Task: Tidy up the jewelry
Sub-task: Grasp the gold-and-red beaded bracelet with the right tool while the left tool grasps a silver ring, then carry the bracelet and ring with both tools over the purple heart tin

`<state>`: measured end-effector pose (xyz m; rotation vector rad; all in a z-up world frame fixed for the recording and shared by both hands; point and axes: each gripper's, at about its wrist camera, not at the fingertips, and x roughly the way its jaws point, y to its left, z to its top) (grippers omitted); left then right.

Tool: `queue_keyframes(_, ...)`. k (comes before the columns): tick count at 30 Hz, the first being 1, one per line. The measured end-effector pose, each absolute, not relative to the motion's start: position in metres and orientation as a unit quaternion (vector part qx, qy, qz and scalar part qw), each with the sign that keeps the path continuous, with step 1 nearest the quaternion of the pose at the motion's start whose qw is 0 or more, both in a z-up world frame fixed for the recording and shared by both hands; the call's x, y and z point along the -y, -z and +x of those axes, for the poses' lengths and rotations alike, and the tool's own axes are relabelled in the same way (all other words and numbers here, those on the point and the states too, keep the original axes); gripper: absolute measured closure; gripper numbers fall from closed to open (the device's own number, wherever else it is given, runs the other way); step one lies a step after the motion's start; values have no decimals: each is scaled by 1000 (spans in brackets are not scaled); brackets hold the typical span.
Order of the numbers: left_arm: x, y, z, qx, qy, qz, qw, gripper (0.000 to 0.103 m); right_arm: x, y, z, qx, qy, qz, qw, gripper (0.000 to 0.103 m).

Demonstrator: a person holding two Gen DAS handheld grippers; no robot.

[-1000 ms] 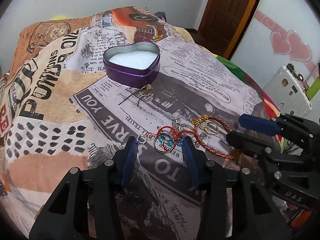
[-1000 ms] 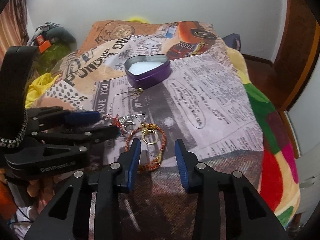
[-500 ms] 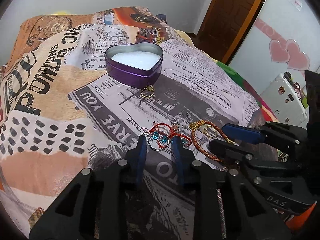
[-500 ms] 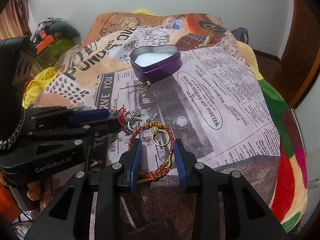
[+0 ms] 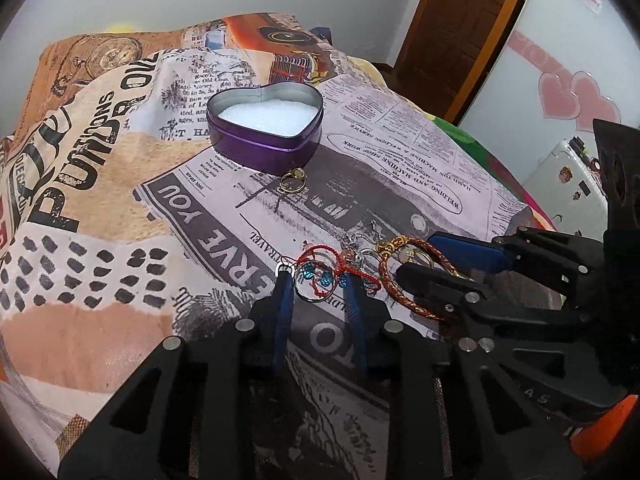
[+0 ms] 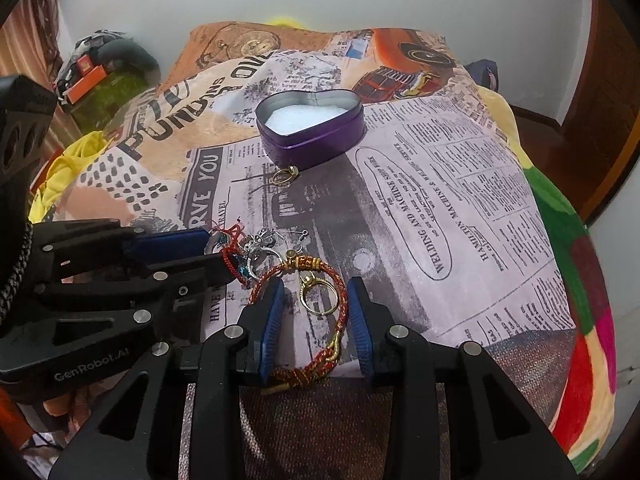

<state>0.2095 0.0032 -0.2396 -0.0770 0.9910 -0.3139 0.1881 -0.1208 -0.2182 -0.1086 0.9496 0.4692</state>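
An open purple heart-shaped tin [image 5: 266,148] [image 6: 312,140] with a white lining stands on the printed blanket. A gold ring [image 5: 293,181] [image 6: 285,176] lies just in front of it. My left gripper [image 5: 318,280] is open, its fingers on either side of a silver hoop with blue beads and red thread [image 5: 318,280]. My right gripper [image 6: 316,294] is open, its fingers straddling a red-and-gold braided bracelet [image 6: 338,320] with a gold ring [image 6: 318,302] inside it. Silver earrings [image 6: 266,242] lie between the two piles.
The newspaper-print blanket [image 6: 460,208] covers a bed. A wooden door [image 5: 460,28] and a white cabinet with pink hearts [image 5: 568,96] stand to the right. Clutter and a yellow cloth [image 6: 68,168] lie off the bed's left edge.
Both grippers have moved forward and down onto the jewelry. The left jaws have narrowed around the beaded hoop. The right fingers now straddle the bracelet.
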Motion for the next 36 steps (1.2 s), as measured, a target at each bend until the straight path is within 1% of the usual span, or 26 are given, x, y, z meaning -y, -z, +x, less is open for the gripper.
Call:
queue_keyframes(1,-3,240,209,-473,151,-38,868,77,120,219,189,-451,-223,-54,862,79)
queue_keyframes(2,-4,240,210,-472,150,-39,868,79,119,219,188,-450,-223,-57,863,85)
queue_keyframes(4,-4,240,210,-471,147,-41,869,84,118,219,189,-448,-224,-59,863,85)
queue_keyframes(18,-5,234,202,-462,146,-42,874,84,128,204,185,-446,-213,-45,868,85)
queue_keyframes(26,-5,220,189,-450,142,-36,881,84,135,191,179,-433,-210,-43,876,85)
queue_keyframes(33,-6,213,177,-451,138,-29,881,83,141,201,179,-457,-199,-51,865,85)
queue_keyframes(36,-6,209,173,-448,134,-24,884,84,149,204,176,-466,-192,-48,862,82)
